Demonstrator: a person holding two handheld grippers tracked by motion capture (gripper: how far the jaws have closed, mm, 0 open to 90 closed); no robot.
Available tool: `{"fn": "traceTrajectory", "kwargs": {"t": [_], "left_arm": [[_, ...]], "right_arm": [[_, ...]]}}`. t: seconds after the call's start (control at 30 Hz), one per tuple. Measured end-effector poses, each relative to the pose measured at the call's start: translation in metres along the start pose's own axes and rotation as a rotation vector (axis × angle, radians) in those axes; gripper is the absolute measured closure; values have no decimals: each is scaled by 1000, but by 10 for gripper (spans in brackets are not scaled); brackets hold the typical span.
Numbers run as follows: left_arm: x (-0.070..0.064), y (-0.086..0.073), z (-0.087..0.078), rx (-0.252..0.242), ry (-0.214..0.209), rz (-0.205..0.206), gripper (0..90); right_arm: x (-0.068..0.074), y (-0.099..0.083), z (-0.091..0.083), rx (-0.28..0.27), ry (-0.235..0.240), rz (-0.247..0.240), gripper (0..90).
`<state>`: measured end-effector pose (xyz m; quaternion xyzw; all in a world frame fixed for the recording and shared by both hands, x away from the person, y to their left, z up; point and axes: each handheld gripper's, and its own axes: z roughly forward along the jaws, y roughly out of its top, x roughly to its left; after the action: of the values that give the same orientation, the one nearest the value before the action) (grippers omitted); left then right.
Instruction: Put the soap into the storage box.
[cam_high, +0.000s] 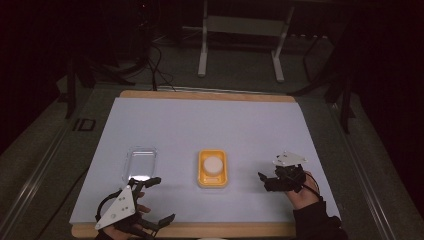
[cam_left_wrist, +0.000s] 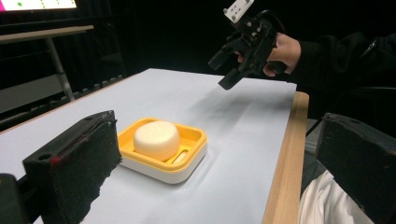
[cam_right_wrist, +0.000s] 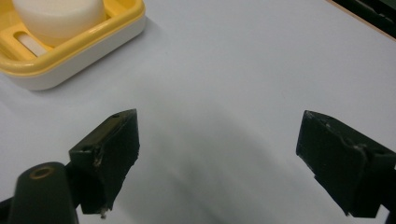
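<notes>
1. Yellow soap dish lying at lower centre of the high view, flat on the white sheet of the counter; rectangular with rounded corners, yellow inside and along the rim, pale cream on the outer wall.
2. Round white soap bar sitting inside it, thick and puck-shaped, smooth top, nearer the dish's far end in the high view; a slotted pale insert visible beside it in the left gripper view.
3. Clear plastic lid lying left of the dish in the high view, well apart from it, transparent and rectangular with rounded corners.
4. Left tool at lower left of the high view, jaws spread wide and empty, one jaw tip just beside the near edge of the lid.
5. Right tool at lower right of the high view, jaws released and holding nothing, pointing toward the dish, near it but apart.
6. Wooden edge of the counter showing along the near and far sides of the sheet.
</notes>
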<state>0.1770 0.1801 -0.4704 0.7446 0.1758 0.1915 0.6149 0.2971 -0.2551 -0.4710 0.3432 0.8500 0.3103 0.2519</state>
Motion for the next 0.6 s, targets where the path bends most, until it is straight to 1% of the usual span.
{"fn": "traceTrajectory", "kwargs": {"t": [0.27,0.6], "left_arm": [[-1,0,0,0,-2,-1,1],[-1,0,1,3,-1,1,1]], "right_arm": [[-1,-8,-7,-2,-3,24,131],[-4,-11,-5,4,-5,30,131]]}}
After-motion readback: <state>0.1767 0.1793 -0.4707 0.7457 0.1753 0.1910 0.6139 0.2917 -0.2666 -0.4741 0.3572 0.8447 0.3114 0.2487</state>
